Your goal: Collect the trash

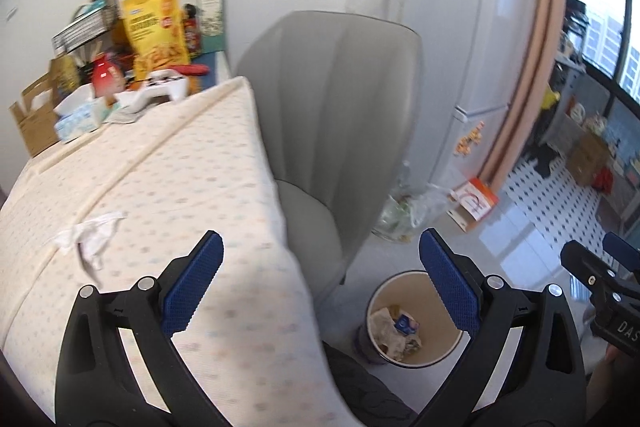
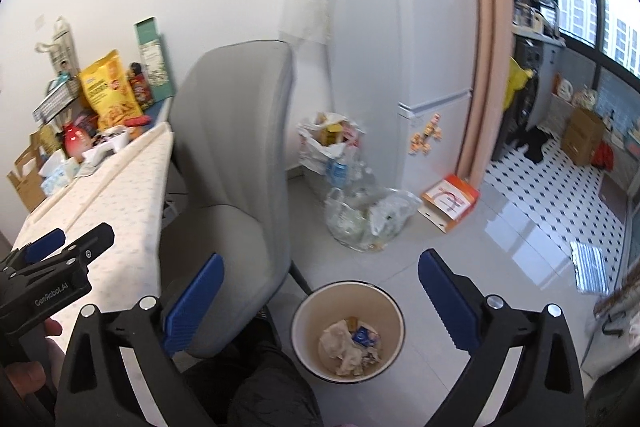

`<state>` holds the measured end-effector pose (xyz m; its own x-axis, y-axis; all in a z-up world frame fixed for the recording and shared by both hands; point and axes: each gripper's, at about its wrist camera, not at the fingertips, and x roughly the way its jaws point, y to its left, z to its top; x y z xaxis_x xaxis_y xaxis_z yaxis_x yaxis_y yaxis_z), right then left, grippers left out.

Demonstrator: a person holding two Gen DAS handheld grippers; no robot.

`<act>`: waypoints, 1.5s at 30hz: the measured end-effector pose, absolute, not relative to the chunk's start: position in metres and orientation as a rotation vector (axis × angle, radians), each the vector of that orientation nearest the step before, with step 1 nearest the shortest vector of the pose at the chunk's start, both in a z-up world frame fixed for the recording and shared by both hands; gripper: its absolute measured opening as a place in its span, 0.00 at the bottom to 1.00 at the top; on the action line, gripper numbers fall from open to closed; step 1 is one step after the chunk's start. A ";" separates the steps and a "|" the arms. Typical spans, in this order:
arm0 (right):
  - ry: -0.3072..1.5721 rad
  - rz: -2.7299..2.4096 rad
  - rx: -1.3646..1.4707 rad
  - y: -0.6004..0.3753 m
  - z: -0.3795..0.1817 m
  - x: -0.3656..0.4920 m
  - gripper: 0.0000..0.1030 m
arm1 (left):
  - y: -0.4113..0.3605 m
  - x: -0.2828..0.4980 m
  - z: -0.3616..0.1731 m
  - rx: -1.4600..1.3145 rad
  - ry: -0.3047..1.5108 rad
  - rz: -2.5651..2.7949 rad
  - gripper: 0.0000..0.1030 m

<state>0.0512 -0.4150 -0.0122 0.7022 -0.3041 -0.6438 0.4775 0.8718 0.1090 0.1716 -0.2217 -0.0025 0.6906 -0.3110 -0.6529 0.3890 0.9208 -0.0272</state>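
While both my claws stand wide apart with nothing between their pads, the next piece to collect is the tissue, crumpled on the surface ahead of my left claw and near the front edge. My right claw hangs above the bin on the floor beside the chair; the bin already holds crumpled paper and a small blue wrapper. To do this well I would come down on the tissue from above, pinch its raised middle so the cloth beneath is not caught, then carry it over the rim before letting go. Readable writing: "GenRoboLAI" or close to it on my left claw's body, "DAS" on my right's; the yellow bag's print is blurred
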 end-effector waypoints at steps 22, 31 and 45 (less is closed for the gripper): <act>0.652 -0.208 0.161 -0.276 0.013 0.113 0.93 | -0.068 0.186 0.002 -0.011 0.696 -0.142 0.95; 0.670 -0.150 0.116 -0.225 0.007 0.138 0.93 | -0.019 0.195 -0.011 -0.057 0.715 -0.057 0.95; 0.749 -0.133 0.092 -0.195 -0.029 0.170 0.93 | 0.022 0.227 -0.055 -0.085 0.820 0.011 0.85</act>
